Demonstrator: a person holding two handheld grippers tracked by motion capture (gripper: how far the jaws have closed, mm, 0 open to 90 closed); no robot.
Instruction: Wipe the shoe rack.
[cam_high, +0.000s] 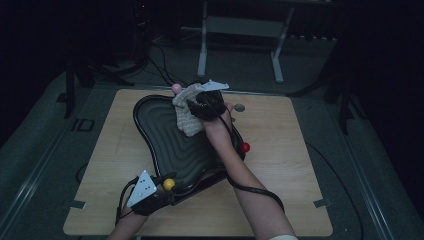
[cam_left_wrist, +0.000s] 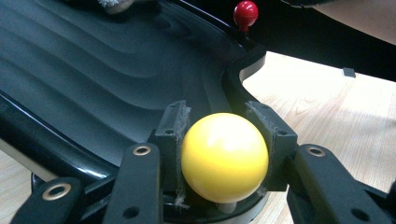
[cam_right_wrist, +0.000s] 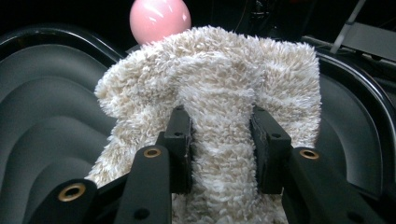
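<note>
A black ridged tray lies on the wooden table, with a yellow ball knob at its near corner, a red one on its right rim and a pink one at the far end. My left gripper is shut on the yellow ball knob, which sits squeezed between both pads. Over the tray's far end my right gripper is shut on a fluffy cream cloth. That cloth bunches between the jaws, and the pink knob peeks up behind it.
Bare wood flanks the tray on the right and left. A small grey piece lies on the table beyond the tray. Dark floor, cables and a metal frame lie past the table's far edge.
</note>
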